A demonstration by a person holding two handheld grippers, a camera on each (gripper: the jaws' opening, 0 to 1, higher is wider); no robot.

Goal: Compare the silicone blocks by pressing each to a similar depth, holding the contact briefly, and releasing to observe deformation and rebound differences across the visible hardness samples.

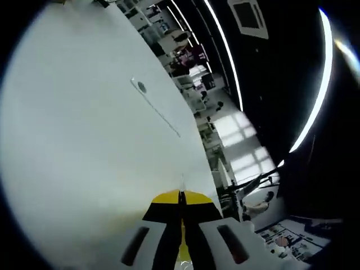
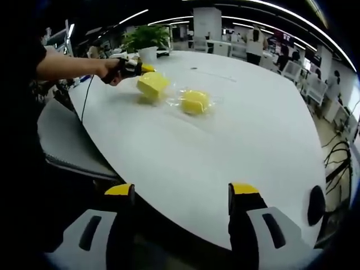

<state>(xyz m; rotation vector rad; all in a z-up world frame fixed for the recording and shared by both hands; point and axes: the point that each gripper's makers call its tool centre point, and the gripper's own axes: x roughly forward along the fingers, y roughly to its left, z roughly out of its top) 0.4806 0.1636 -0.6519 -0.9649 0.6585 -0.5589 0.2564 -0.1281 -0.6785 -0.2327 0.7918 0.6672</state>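
Left tongs (image 2: 147,68) closed, touching a yellow silicone block (image 2: 152,85) on the white table (image 2: 236,146); right tongs (image 2: 183,194) wide apart.

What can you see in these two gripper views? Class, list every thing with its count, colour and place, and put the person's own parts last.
Silicone blocks: two, yellow, far side of the table; the left one at the left gripper's tip, the right one lying on clear wrap.
Clear wrap: one, transparent, under the right block.
Table: one, white, rounded, under everything.
Potted plant: one, green in a white pot, table's far edge.
Left gripper: black with yellow tips, jaws together, at the left block.
Right gripper: yellow-tipped jaws apart, over the table's near edge.
Hand: one, holding the left gripper.
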